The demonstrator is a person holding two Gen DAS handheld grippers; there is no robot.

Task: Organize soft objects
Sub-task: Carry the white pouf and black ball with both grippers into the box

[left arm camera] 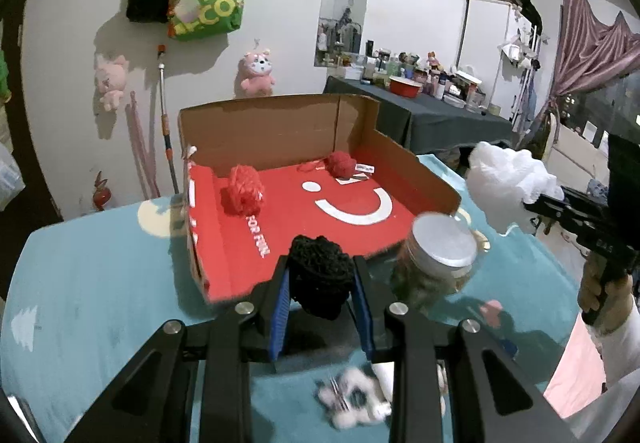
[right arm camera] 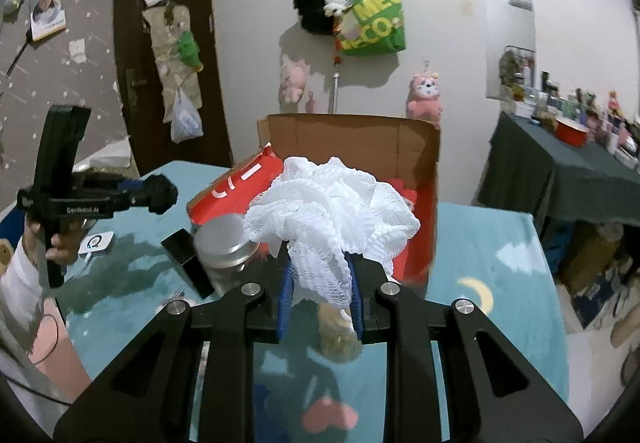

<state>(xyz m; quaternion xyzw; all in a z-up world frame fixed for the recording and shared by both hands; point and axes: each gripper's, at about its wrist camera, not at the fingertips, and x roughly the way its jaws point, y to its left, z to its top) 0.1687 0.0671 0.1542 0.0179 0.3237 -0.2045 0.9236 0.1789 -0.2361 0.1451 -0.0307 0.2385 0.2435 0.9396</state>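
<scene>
Fingers of the left gripper (left arm camera: 322, 281) are pressed onto a black mesh ball (left arm camera: 320, 275), which is pinched between the blue pads (left arm camera: 280, 307) and held above the blue table cover (left arm camera: 100, 283), just at the near edge of the box. A blurred white and grey soft thing (left arm camera: 354, 399) is seen lower, on the cover below the gripper; what it is cannot be told.

The right gripper (right arm camera: 320, 283) is closed on a white mesh puff (right arm camera: 332, 203). Only the lower bunch of the puff is clamped, so the loose upper part spreads wide and hides much of the box behind it. It is probably gripped low so that the net does not slip out.

Just beside the near right corner of the box a jar with a silver lid (left arm camera: 442, 243) is standing, and a small black block (right arm camera: 188, 261) lies left of it in the right wrist view.

Farther, the open cardboard box (left arm camera: 280, 131) with a red floor is placed, its near side folded down, which gives free entry for the grippers. Two red yarn balls are already inside: one at the far left (left arm camera: 244, 189) and one at the far wall (left arm camera: 340, 164). Both held objects seem to be intended for the same box, and they are not yet released.

Pink plush toys (left arm camera: 258, 73) are hung on the far wall.
</scene>
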